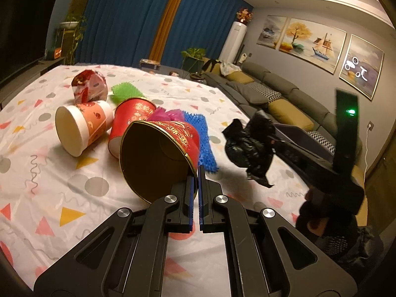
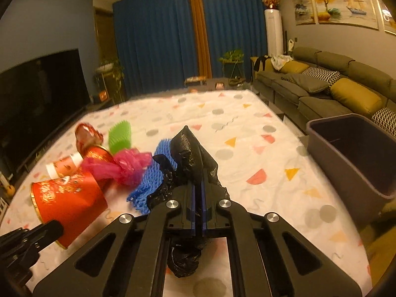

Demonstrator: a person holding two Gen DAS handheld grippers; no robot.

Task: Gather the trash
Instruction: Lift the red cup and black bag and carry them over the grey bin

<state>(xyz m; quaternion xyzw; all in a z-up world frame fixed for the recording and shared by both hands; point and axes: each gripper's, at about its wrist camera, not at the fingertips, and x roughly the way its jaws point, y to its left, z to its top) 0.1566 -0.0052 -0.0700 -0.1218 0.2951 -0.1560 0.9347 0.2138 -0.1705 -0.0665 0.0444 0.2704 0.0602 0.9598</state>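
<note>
My left gripper [image 1: 198, 170] is shut on the rim of a red paper cup [image 1: 158, 158] with gold print, holding it tilted above the patterned tablecloth [image 1: 49, 193], its mouth toward the camera. In the right wrist view the same red cup [image 2: 69, 198] hangs at lower left. My right gripper [image 2: 197, 185] is shut on a crumpled black plastic bag [image 2: 190, 153], lifted off the cloth. From the left wrist view that black bag [image 1: 247, 143] hangs at the right gripper's tips. A dark grey bin [image 2: 346, 153] stands open at the table's right edge.
On the cloth lie a white-and-orange cup [image 1: 79, 128], another red cup [image 1: 131, 116], a red foil wrapper [image 1: 89, 86], a green spiky piece [image 1: 126, 91], a pink bag [image 1: 168, 115] and a blue spiky mat [image 1: 203, 141]. A sofa [image 2: 321, 86] lines the right; a TV [image 2: 37, 94] the left.
</note>
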